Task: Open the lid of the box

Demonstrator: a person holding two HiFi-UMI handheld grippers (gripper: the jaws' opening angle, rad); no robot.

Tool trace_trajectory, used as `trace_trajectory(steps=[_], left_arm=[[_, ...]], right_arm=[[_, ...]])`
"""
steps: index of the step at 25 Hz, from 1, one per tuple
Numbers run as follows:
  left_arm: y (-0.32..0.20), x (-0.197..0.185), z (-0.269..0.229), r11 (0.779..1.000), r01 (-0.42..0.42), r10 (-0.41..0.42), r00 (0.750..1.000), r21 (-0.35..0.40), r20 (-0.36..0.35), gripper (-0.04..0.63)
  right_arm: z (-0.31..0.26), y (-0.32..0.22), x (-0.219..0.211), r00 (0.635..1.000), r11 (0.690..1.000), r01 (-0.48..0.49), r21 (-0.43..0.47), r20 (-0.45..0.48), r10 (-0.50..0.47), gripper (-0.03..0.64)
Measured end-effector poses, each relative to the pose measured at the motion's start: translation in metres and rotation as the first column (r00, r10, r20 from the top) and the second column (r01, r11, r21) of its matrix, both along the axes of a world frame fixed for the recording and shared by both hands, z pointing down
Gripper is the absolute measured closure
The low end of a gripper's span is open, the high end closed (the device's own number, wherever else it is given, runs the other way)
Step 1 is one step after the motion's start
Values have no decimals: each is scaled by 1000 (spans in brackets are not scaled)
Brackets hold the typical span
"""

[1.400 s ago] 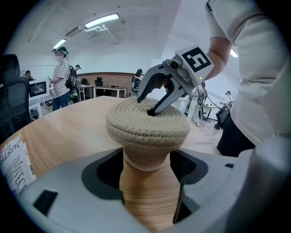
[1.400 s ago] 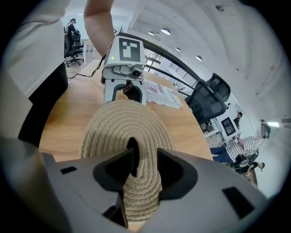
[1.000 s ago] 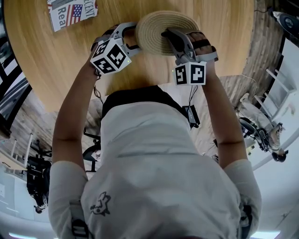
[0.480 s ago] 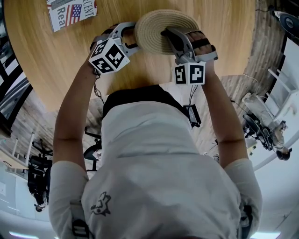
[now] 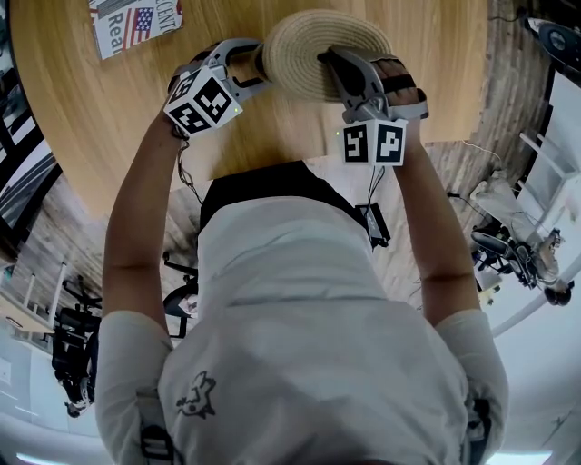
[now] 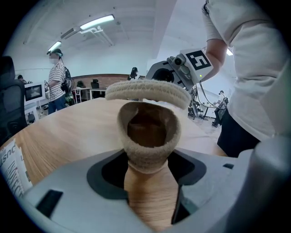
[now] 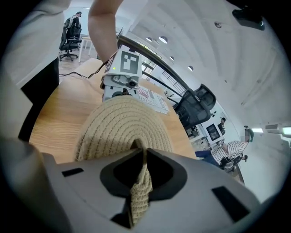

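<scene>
A small woven rope box (image 6: 148, 136) stands on the round wooden table (image 5: 109, 118). Its mouth shows uncovered in the left gripper view. My left gripper (image 6: 150, 175) has the box's body between its wide jaws; they are closing and press its soft wall. The flat woven lid (image 5: 313, 50) hangs a little above the box, tilted, and shows as lid (image 6: 145, 91) over the mouth. My right gripper (image 5: 329, 59) is shut on the lid's near edge; in its own view the lid (image 7: 122, 127) fans out beyond the right gripper (image 7: 140, 182). In the head view the lid hides the box.
A printed magazine (image 5: 136, 23) lies on the table at the far left. The table's near edge runs just in front of the person's body. People and office chairs are far off in the room behind.
The lid has risen and shifted a little farther from the person, with my right gripper on it. My left gripper has moved slightly left and turned.
</scene>
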State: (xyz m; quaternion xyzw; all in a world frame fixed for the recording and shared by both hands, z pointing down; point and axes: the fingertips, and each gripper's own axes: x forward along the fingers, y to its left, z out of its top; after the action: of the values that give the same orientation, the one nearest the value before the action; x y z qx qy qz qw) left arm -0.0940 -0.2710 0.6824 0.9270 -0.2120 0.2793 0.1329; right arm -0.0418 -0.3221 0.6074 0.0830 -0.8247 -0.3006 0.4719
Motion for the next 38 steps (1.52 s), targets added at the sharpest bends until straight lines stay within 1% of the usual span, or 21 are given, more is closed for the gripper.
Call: trace_trajectory(steps=[4, 6, 10, 13, 18, 23, 26, 29, 32, 35, 38], left_arm=[[-2, -3, 2, 1000, 9, -9, 1000, -12, -3, 313], [-2, -2, -1, 999, 30, -30, 999, -18, 10, 308], [5, -10, -10, 993, 114, -114, 993, -5, 41, 308], [14, -17, -29, 984, 176, -176, 984, 8, 38, 308], [32, -14, -68, 967, 250, -252, 967, 52, 31, 308], [53, -9, -112, 933, 344, -342, 939, 104, -40, 310], [66, 5, -145, 913, 383, -375, 924, 143, -81, 313], [81, 22, -167, 890, 429, -413, 902, 154, -123, 325], [95, 29, -186, 862, 477, -454, 877, 171, -157, 373], [117, 27, -210, 828, 531, -498, 845, 182, -195, 432], [132, 33, -228, 797, 574, -534, 815, 189, -227, 493]], right_arm=[[-10, -2, 10, 999, 999, -48, -10, 16, 48, 581], [-18, -1, 17, 997, 998, -65, -17, 32, 66, 581], [-34, 11, 26, 993, 995, -92, -39, 70, 95, 581], [-45, 21, 33, 989, 993, -104, -56, 96, 109, 581], [-66, 40, 47, 979, 990, -125, -71, 150, 135, 581], [-84, 64, 51, 959, 984, -144, -107, 230, 165, 580], [-104, 78, 63, 935, 976, -161, -144, 293, 197, 580], [-121, 92, 80, 907, 966, -175, -192, 349, 234, 580], [-137, 107, 88, 882, 961, -172, -218, 400, 249, 580], [-158, 128, 88, 853, 954, -173, -246, 447, 270, 580], [-175, 143, 96, 821, 946, -168, -276, 491, 289, 580]])
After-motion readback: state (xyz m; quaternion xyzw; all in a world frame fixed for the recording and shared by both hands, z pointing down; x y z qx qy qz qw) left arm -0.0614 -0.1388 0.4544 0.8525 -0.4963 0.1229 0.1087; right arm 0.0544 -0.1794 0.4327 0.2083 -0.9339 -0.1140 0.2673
